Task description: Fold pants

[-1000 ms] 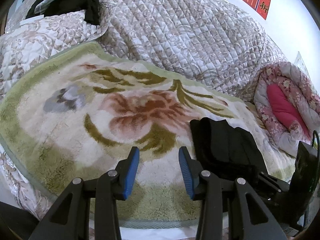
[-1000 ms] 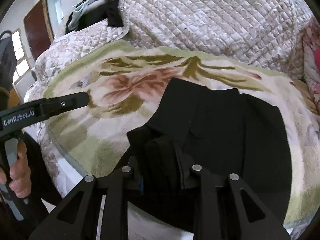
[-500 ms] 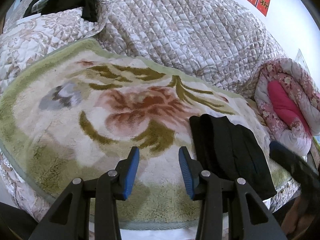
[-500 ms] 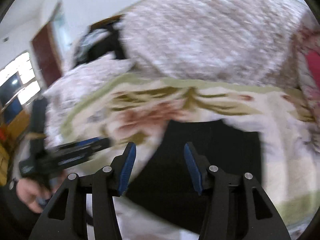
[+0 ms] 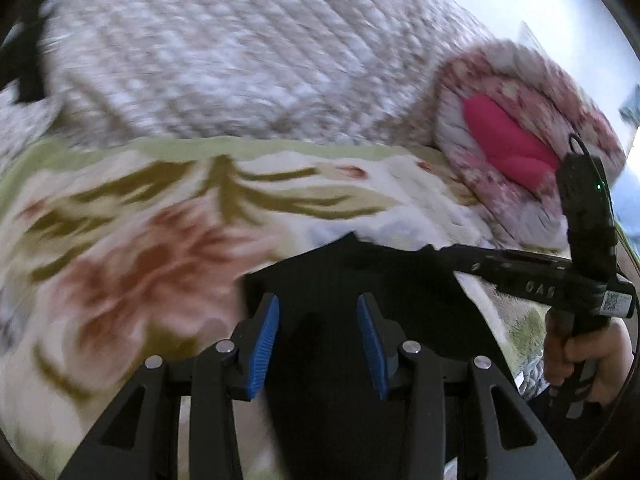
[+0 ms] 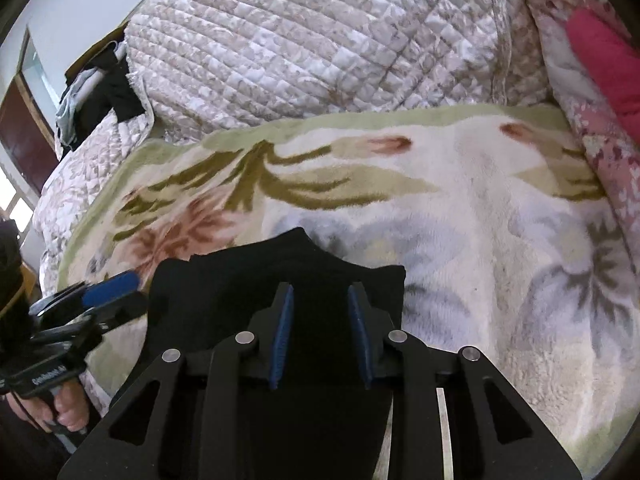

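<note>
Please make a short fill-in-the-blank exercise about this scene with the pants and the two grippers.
1. The folded pants are ____ in colour.
2. The pants lie on a flowered ____.
3. Both the left gripper and the right gripper are ____.
4. The finger pads are ____.

Missing words: black; blanket; open; blue

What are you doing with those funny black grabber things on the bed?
A person is folding black pants on a flowery fleece blanket. They hold one hand-held gripper in each hand. The left hand-held gripper and the right hand-held gripper are both open, above the folded pants, gripping nothing. A quilted bedspread is bunched up behind.
</note>
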Available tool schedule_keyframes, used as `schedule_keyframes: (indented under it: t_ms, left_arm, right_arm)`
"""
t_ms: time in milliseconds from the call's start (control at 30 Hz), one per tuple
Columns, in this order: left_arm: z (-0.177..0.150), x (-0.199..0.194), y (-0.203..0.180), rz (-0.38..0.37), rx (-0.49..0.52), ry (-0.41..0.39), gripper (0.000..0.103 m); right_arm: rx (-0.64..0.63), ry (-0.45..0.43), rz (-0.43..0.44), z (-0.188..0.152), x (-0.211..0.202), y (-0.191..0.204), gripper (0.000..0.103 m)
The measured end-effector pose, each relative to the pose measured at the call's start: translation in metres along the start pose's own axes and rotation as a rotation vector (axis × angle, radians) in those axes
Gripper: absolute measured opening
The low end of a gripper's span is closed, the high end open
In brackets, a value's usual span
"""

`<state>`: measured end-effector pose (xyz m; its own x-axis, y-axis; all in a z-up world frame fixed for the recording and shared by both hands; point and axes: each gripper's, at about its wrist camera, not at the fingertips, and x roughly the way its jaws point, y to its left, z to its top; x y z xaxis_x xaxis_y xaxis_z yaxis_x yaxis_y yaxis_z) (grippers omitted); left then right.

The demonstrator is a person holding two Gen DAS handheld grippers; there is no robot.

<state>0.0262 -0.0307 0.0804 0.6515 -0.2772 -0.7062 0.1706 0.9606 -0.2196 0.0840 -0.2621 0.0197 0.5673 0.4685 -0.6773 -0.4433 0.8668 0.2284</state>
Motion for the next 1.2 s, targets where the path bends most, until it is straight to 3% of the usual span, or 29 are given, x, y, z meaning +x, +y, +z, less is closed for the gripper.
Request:
schedule_keyframes:
  t_ms: [133,200,400,600,733,900,1033,1200]
  left_arm:
    - [-0.001,0.036,-0.002,0.034,0.036,0.048,0.043]
    - [-0.008,0.043,0.005,0.051,0.035,0.050,0.048]
    - [-0.012,0.042,0.010,0.020,0.018,0.029,0.048]
    - [-0.013,0.020,0.013,0.023,-0.002,0.007,0.048]
    - [-0.025,-0.011,0.008,0.014,0.011,-0.030,0.048]
    - [-0.057,-0.046,-0.010,-0.018,0.038,-0.062,0.048]
    - [-0.084,-0.046,-0.023,-0.008,0.078,-0.014,0.048]
    - [-0.095,-0.036,-0.019,0.026,0.052,0.010,0.048]
  right_arm:
    - [-0.047,0.051,-0.042,0.001,0.024,-0.001,0.029]
    - [-0.025,0.091,-0.082,-0.001,0.042,-0.013,0.018]
    - [0.006,0.044,-0.064,0.000,0.042,-0.020,0.016]
    - [0.031,-0.006,-0.030,-0.010,0.020,-0.017,0.020]
    - [-0.017,-0.044,0.026,-0.036,-0.013,-0.002,0.036]
    - [-0.075,-0.074,0.059,-0.078,-0.046,0.020,0.036]
    - [-0.115,-0.013,0.053,-0.105,-0.040,0.037,0.036]
    - [-0.281,0.001,-0.070,-0.114,-0.027,0.058,0.037]
